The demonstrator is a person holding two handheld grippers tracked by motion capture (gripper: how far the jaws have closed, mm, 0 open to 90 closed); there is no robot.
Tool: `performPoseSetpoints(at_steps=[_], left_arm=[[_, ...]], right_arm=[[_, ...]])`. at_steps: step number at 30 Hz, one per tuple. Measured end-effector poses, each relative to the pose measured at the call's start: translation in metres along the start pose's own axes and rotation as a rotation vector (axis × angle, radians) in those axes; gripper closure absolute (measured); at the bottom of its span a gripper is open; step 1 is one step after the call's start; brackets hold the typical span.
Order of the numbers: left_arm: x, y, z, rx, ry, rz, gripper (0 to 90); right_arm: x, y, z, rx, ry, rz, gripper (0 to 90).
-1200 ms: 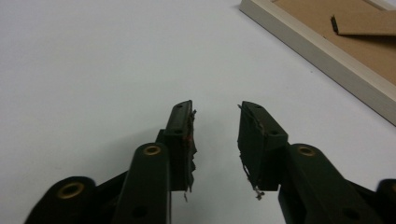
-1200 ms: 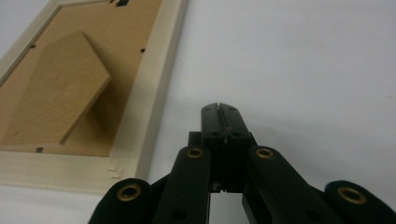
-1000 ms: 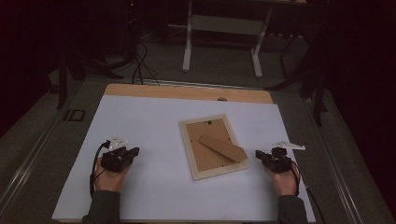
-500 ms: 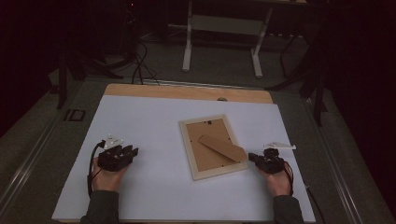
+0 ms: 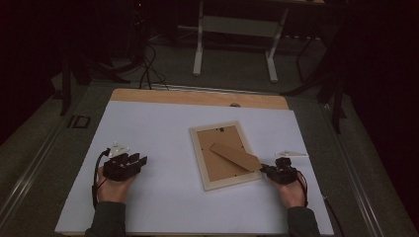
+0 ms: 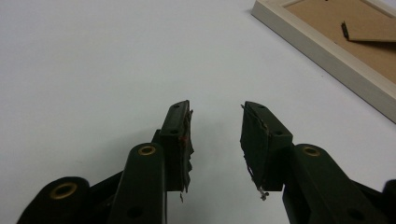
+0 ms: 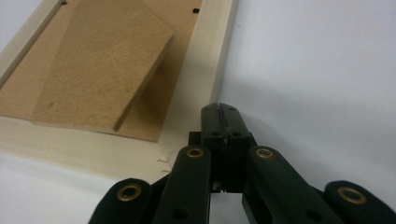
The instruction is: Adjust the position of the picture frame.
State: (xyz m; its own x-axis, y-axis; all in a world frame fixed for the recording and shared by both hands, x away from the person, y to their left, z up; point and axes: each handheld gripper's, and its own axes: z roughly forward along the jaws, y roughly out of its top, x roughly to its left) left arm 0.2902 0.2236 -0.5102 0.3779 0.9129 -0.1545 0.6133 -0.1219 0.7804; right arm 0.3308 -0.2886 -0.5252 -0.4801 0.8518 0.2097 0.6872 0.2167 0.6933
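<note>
Beside right gripper point(image 5: 267, 171), unmarked picture frame point(image 5: 200, 153)

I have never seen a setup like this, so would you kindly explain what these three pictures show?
A person sits at a white-covered table, holding a black two-jaw tool in each hand. The high view looks down from above; the other two come from cameras riding on each tool. The left hand-held gripper rests on the bare table, jaws apart, holding nothing. The right hand-held gripper has its jaws shut, its tip at the corner of a pale wooden picture frame lying face down. The frame's brown cardboard stand flap is lifted from the backing.
</note>
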Motion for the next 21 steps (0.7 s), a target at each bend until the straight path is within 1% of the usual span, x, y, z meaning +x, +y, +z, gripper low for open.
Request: performPoseSetpoints(at_steps=[1, 5, 10, 15, 21], left_arm=[[0.0000, -0.0001, 0.0002, 0.001, -0.002, -0.001, 63.2], [0.0000, 0.0000, 0.0005, 0.007, -0.006, 0.003, 62.6], [-0.0013, 0.0001, 0.0014, 0.013, -0.009, 0.011, 62.6], [-0.0028, 0.0003, 0.0012, 0.010, -0.007, 0.017, 62.5], [-0.0061, 0.0021, -0.0002, 0.010, -0.018, 0.032, 64.6]], right_arm=[[0.0005, 0.0000, 0.0009, 0.003, -0.008, -0.005, 89.8], [0.0004, -0.0003, 0.0008, 0.004, -0.004, 0.001, 89.8], [0.0020, 0.0002, 0.0020, 0.007, -0.005, -0.004, 89.9], [0.0060, 0.0008, 0.0044, 0.013, -0.001, -0.019, 89.8], [0.0091, 0.0015, 0.0067, 0.018, 0.003, -0.032, 89.9]])
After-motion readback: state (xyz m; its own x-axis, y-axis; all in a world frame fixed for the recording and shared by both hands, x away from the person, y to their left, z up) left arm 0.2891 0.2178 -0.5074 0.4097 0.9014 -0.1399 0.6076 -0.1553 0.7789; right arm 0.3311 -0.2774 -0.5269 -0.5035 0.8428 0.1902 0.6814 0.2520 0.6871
